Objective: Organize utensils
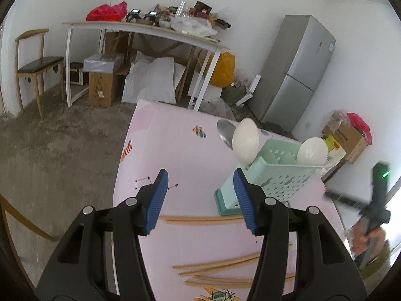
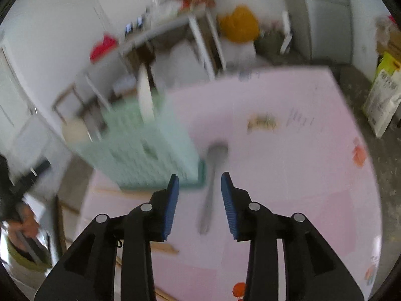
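Both grippers are held over the pink tablecloth [image 1: 175,150] with jaws apart and nothing clamped.

Nearest in the left wrist view, the left gripper [image 1: 199,202] is seen with its blue pads spread wide and empty; several wooden chopsticks [image 1: 215,267] are scattered on the cloth beneath and just beyond it. Just past its right finger, the mint-green utensil basket [image 1: 278,175] is stood upright, with two white spoons [image 1: 245,141] propped in its compartments and a metal spoon [image 1: 225,131] partly hidden behind one of them. In the blurred right wrist view, the right gripper [image 2: 200,205] is parted, and a metal spoon [image 2: 211,185] is laid on the cloth between its pads, which do not press on it. Farther back, a cluttered side table [image 1: 140,28] and a grey refrigerator [image 1: 295,72] are set against the wall.
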The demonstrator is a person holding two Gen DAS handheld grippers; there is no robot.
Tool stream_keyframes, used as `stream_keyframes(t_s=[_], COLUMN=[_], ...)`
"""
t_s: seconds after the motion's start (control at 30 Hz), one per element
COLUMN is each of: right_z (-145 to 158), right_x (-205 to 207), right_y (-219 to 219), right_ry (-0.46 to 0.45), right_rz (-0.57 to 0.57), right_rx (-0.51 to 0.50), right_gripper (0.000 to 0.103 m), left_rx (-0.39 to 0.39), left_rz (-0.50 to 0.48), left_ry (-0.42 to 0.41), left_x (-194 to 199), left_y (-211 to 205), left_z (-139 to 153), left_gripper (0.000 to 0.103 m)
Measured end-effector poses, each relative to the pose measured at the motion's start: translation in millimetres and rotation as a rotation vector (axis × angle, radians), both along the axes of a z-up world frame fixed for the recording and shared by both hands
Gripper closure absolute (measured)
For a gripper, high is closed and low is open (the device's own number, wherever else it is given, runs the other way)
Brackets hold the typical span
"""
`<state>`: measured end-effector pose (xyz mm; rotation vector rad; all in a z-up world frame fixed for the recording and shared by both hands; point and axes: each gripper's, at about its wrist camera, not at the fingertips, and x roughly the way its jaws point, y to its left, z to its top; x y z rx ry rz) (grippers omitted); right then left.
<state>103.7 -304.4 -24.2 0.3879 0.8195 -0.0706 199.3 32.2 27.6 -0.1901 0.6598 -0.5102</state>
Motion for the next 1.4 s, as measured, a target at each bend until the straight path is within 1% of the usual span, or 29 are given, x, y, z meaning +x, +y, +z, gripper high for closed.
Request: stream_keyframes(t_s=[0.1, 0.17, 0.2, 0.23, 0.27, 0.3, 0.4, 0.5, 0.63, 0.77, 0.8, 0.83, 0.87, 1.0, 1.13, 1.17, 1.23, 1.27, 1.4], right_z=[-36.6, -55.5, -61.9, -64.8, -67.3, -67.1, -68.3, -68.6, -71.0, -71.5, -71.2, -69.3, -67.4, -58.5, -63.9, -65.6, -65.3, -63.9, -52.9], right_x=[15.6, 24.9, 24.7, 26.9, 29.2, 30.3, 24.4, 7.3, -26.5, -47.8, -49.1, -49.1, -47.4, -23.0, 6.1, 12.4, 18.3, 19.0, 5.5], right_y=[16.8, 24.4, 26.7, 29.3, 30.3, 30.5, 26.1, 19.4, 20.2, 23.7, 23.8, 21.4, 19.1, 12.6, 16.3, 17.2, 18.7, 17.6, 11.6], right_ry=[0.107, 0.148, 0.157, 0.151, 0.156, 0.158, 0.158, 0.159, 0.188, 0.244, 0.247, 0.237, 0.225, 0.183, 0.199, 0.2, 0.208, 0.213, 0.183], right_rz=[0.025, 0.03, 0.029, 0.022, 0.027, 0.026, 0.002, -0.02, -0.015, 0.033, 0.032, 0.018, 0.004, -0.018, -0.011, -0.013, -0.006, -0.008, -0.034], right_rx=[-0.039, -0.074, -0.08, -0.1, -0.115, -0.121, -0.095, -0.065, -0.047, -0.039, -0.046, -0.055, -0.057, -0.057, -0.131, -0.158, -0.192, -0.171, -0.121], right_gripper=[0.068, 0.069, 0.073, 0.075, 0.086, 0.09, 0.092, 0.092, 0.092, 0.09, 0.083, 0.077, 0.07, 0.069, 0.07, 0.072, 0.087, 0.097, 0.097], left_rx=[0.006, 0.018, 0.023, 0.026, 0.029, 0.027, 0.026, 0.026, 0.033, 0.03, 0.03, 0.029, 0.029, 0.028, 0.035, 0.036, 0.041, 0.043, 0.043], left_rz=[0.002, 0.001, 0.0, 0.0, 0.002, 0.002, 0.004, 0.0, -0.011, -0.019, -0.021, -0.023, -0.025, -0.035, -0.044, -0.046, -0.047, -0.047, -0.042], left_ry=[0.012, 0.014, 0.014, 0.014, 0.014, 0.013, 0.013, 0.017, 0.036, 0.044, 0.045, 0.045, 0.044, 0.042, 0.048, 0.049, 0.052, 0.052, 0.06], left_x=[-1.2, -1.5, -1.5, -1.3, -1.0, -0.9, -0.8, -0.5, 0.5, 0.1, -0.5, -1.4, -1.9, -5.8, -10.9, -12.0, -12.9, -13.3, -7.9], left_y=[-2.5, -4.3, -5.1, -5.7, -6.3, -6.2, -5.3, -5.2, -7.6, -9.0, -9.4, -9.6, -10.3, -13.8, -15.4, -15.5, -14.8, -15.0, -13.5], left_z=[-1.5, -2.3, -2.1, -1.7, -1.1, -1.2, -1.0, -1.7, -6.3, -10.5, -12.0, -12.9, -12.9, -12.4, -15.4, -15.9, -17.2, -17.9, -19.4], left_gripper=[0.052, 0.052, 0.052, 0.052, 0.052, 0.052, 0.052, 0.052, 0.052, 0.052, 0.052, 0.052, 0.052, 0.052, 0.052, 0.052, 0.052, 0.052, 0.052])
